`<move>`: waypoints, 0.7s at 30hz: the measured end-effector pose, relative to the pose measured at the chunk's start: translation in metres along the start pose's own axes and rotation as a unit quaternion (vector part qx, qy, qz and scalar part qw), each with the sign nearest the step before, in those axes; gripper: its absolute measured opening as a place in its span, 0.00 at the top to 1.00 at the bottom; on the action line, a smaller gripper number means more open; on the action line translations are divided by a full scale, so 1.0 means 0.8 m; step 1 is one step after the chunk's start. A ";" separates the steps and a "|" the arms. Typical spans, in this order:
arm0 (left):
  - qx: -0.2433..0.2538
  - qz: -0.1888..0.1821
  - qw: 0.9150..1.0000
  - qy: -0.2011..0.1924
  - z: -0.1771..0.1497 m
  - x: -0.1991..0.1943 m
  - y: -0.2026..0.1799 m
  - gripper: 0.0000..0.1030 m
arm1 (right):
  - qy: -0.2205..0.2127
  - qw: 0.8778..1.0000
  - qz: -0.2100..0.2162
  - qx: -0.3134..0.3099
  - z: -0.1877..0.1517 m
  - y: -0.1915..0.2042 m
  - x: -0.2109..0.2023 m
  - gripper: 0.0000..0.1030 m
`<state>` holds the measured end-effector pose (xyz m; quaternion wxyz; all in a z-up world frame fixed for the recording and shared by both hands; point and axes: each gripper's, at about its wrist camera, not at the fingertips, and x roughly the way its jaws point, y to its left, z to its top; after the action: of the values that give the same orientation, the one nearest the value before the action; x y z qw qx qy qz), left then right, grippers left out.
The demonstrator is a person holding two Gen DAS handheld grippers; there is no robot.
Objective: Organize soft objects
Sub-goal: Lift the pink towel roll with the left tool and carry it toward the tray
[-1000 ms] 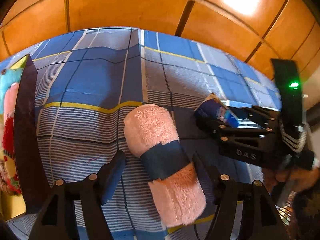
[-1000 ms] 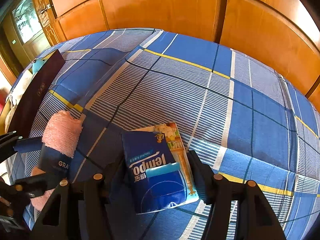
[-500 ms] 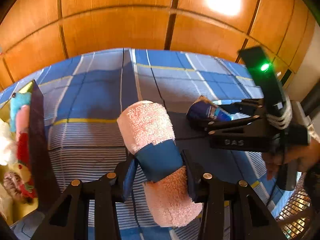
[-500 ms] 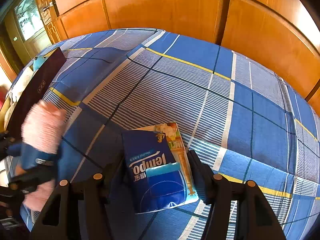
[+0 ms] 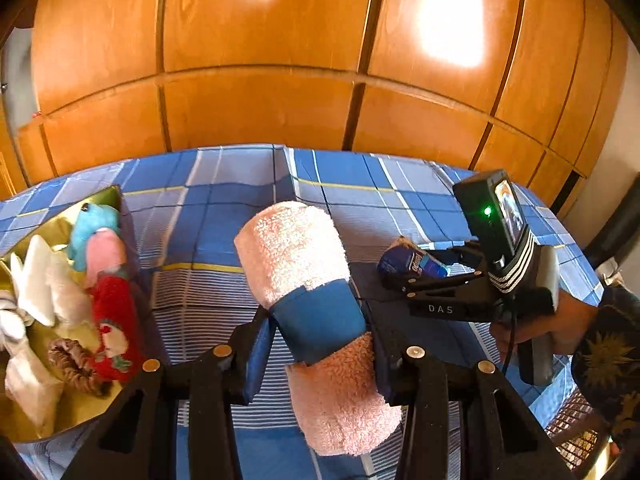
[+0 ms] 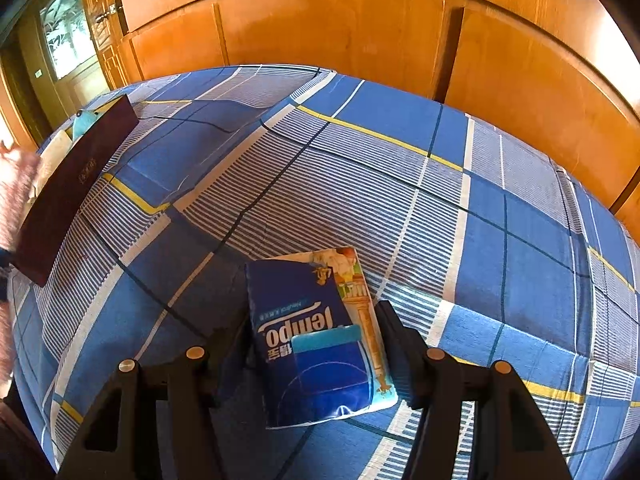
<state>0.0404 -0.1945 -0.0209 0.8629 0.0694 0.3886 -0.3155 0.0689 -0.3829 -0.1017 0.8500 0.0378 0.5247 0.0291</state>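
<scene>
A rolled pink towel with a blue band is lifted above the plaid bed, and my left gripper is shut on the band. The towel also shows as a pink blur at the left edge of the right wrist view. A blue Tempo tissue pack sits between the fingers of my right gripper, both pads against its sides, low over the sheet. From the left wrist view the right gripper and the tissue pack lie to the right of the towel.
A dark box with gold lining at the left holds several soft toys and socks; its maroon wall stands at the bed's left. The blue plaid sheet covers the bed. Wooden wardrobe panels rise behind. A person's hand holds the right gripper.
My left gripper closed on the towel's blue band, then lifted it off the sheet and swung toward the box at the left. The right gripper and tissue pack stayed put.
</scene>
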 end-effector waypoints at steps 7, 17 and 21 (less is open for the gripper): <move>-0.006 0.010 1.000 -0.019 0.000 -0.026 0.012 0.57 | -0.007 1.000 -0.007 -0.007 -0.001 0.002 -0.001 0.41; -0.024 0.016 0.999 -0.033 -0.005 -0.047 0.036 0.57 | -0.014 1.000 -0.004 0.007 -0.002 0.000 0.000 0.41; -0.031 0.025 0.999 -0.037 -0.008 -0.054 0.046 0.57 | -0.016 1.000 -0.006 0.009 -0.004 0.001 -0.001 0.41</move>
<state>0.0373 -0.1420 0.0010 0.8860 0.0405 0.3645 -0.2839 0.0659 -0.3824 -0.1024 0.8583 0.0426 0.5110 0.0186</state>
